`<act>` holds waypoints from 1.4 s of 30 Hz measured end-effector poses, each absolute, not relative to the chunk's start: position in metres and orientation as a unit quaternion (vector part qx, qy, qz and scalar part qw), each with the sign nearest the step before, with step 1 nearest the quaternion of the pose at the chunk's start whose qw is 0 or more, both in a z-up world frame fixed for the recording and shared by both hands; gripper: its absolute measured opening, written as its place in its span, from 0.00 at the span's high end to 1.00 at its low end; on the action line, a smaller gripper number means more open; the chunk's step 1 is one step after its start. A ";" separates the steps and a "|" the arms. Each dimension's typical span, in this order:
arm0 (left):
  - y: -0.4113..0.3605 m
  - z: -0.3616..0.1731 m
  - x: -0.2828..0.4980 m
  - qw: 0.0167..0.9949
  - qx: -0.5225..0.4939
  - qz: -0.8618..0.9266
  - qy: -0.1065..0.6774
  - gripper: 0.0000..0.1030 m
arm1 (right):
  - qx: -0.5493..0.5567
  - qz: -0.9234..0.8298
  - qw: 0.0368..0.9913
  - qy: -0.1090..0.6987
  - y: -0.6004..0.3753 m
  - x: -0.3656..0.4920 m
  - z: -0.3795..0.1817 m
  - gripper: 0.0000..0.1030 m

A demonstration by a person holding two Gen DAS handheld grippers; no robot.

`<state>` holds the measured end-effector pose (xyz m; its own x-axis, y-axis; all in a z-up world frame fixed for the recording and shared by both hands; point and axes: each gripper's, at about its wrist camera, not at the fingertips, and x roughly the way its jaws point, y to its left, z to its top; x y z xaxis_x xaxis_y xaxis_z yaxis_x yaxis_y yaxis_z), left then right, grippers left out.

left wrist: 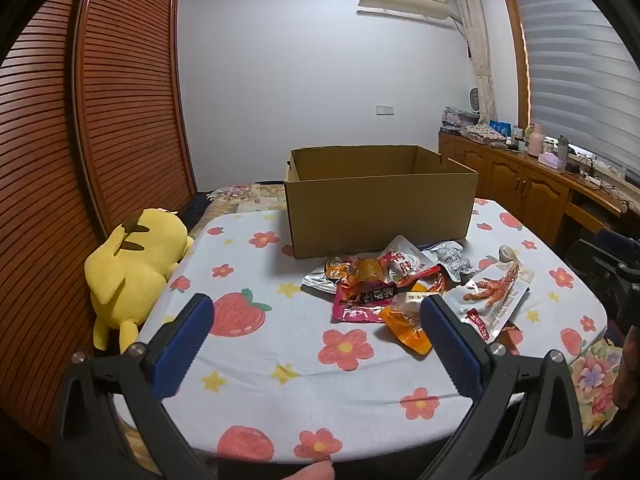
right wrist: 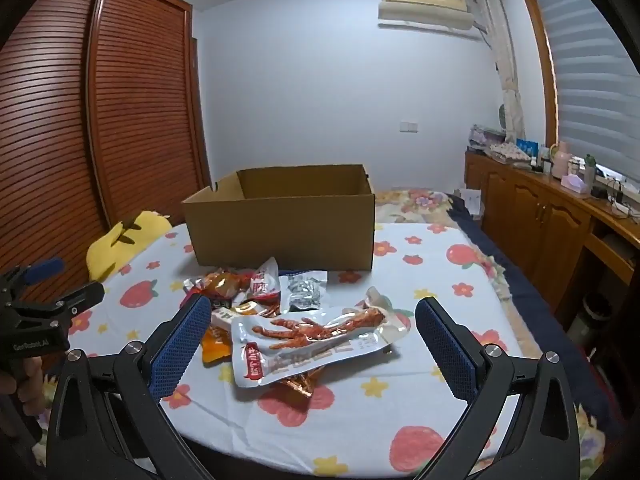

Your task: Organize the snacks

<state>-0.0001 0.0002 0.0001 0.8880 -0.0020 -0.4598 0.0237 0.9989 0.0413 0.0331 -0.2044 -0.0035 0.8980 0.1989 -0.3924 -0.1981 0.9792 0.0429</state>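
Note:
A pile of snack packets lies on the flowered tablecloth in front of an open cardboard box. The pile holds a clear chicken-feet packet, a pink packet, an orange packet and a silver one. My left gripper is open and empty above the cloth, left of the pile. In the right wrist view my right gripper is open and empty, with the chicken-feet packet lying between its fingers, in front of the box. The left gripper shows at the far left.
A yellow plush toy lies at the table's left edge beside a slatted wooden wardrobe. A wooden sideboard with bottles and clutter runs along the right wall under the window. A bed with a flowered cover lies behind the table.

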 end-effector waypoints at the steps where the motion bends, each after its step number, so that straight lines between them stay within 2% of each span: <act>1: 0.000 0.000 0.000 0.971 0.023 -0.007 0.237 0.00 | 0.001 0.102 0.975 0.200 -0.205 0.033 -0.004 0.00; 42: -0.001 0.008 -0.002 0.973 0.028 -0.007 0.229 0.00 | 0.002 0.099 0.975 0.198 -0.207 0.031 -0.003 0.00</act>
